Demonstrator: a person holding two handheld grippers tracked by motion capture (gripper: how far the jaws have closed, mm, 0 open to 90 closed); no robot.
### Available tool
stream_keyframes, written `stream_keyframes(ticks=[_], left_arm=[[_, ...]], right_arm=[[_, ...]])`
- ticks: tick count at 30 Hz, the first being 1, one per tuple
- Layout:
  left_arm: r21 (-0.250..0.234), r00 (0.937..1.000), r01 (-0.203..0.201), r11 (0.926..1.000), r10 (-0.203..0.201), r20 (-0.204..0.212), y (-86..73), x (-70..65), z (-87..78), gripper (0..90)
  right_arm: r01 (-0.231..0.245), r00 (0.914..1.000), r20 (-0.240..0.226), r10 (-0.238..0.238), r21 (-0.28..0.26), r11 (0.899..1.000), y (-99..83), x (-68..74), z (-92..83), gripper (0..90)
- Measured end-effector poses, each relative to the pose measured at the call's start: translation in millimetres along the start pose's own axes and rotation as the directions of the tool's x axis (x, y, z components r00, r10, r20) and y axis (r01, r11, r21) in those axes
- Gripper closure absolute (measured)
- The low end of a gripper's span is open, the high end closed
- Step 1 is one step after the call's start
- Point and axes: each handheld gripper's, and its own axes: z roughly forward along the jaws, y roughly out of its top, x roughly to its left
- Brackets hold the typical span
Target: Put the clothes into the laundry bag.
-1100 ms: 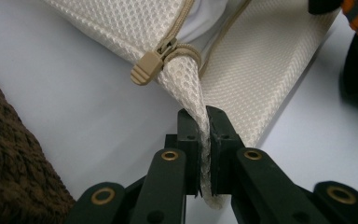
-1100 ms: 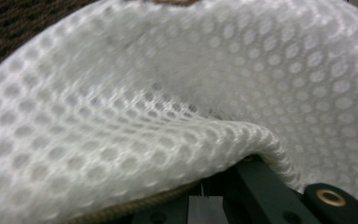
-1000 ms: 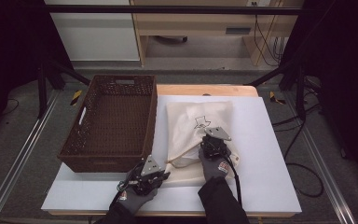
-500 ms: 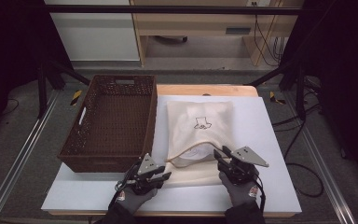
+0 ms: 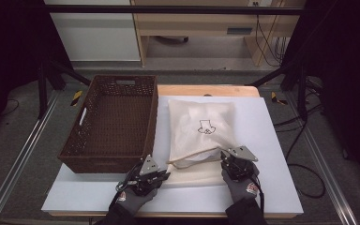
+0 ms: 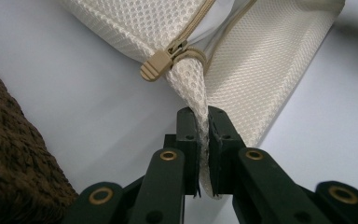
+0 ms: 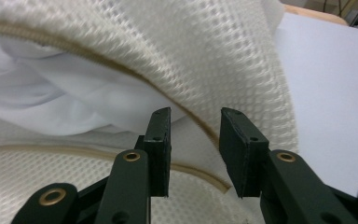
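Observation:
A cream mesh laundry bag [image 5: 201,126] with a small printed figure lies on the white tabletop, its zip open along the near end. My left gripper [image 5: 166,174] [image 6: 203,116] is shut on the bag's near left corner, just below the tan zip pull [image 6: 158,65]; its jaws have just been closing on that mesh. At the bag's near right corner my right gripper [image 5: 225,157] [image 7: 196,119] stands open. Its jaws have just been closing a little around the upper zip edge [image 7: 205,135], pads clear of it. White cloth [image 7: 51,102] shows inside the bag.
A dark brown wicker basket [image 5: 72,140] stands at the left, close to the bag and my left gripper. The white board [image 5: 272,140] has bare room to the bag's right. Beyond the far edge are metal frame rails and cables.
My right gripper has left the middle of the bag and moved right and toward the person to its near right corner. The left gripper stays at the near left corner.

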Motion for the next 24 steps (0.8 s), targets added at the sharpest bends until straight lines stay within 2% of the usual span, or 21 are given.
stream_keyframes(ticks=[4,6,9,10,11,16,18,20,24], left_arm=[[-0.007,1.0000,0.007,1.0000,-0.007,-0.003,-0.5,1.9,-0.5,82.9],[-0.010,0.9999,0.011,0.9999,-0.011,-0.004,-1.0,3.0,-0.6,81.8],[-0.013,0.9999,0.014,0.9998,-0.014,-0.001,-1.1,3.5,-1.2,80.9],[-0.014,0.9999,0.016,0.9998,-0.016,0.002,-1.0,3.5,-1.2,80.9],[-0.014,0.9999,0.016,0.9998,-0.016,0.001,-1.0,3.4,-1.2,80.8],[-0.013,0.9997,0.023,0.9996,-0.023,0.003,-1.0,3.4,-0.5,81.7],[-0.011,0.9996,0.028,0.9995,-0.028,0.003,-1.2,3.6,-0.4,81.8],[-0.010,0.9996,0.030,0.9995,-0.030,0.001,-1.3,3.7,-0.6,81.7],[0.001,0.9994,0.034,0.9994,-0.034,-0.010,-1.7,4.9,-0.8,79.0]], right_arm=[[-0.008,1.0000,0.006,0.008,-0.024,1.000,1.5,-3.3,-8.0,59.0],[-0.032,0.9995,-0.004,0.032,-0.034,0.999,1.1,-8.1,-16.0,56.3],[-0.055,0.9985,0.001,0.055,0.004,0.998,-3.0,-17.8,-23.1,53.9],[-0.066,0.9977,-0.014,0.066,0.024,0.998,-5.4,-21.5,-24.7,54.3],[-0.073,0.9970,-0.023,0.074,0.042,0.996,-7.9,-24.3,-25.2,55.6],[-0.093,0.9943,-0.041,0.098,0.124,0.988,-17.9,-34.5,-19.7,75.6],[-0.093,0.9947,-0.030,0.098,0.139,0.986,-20.7,-37.3,-18.8,89.5],[-0.115,0.9917,-0.040,0.122,0.146,0.983,-23.4,-40.9,-19.8,90.0],[-0.126,0.9899,-0.048,0.133,0.134,0.983,-26.3,-45.7,-27.1,90.0]])
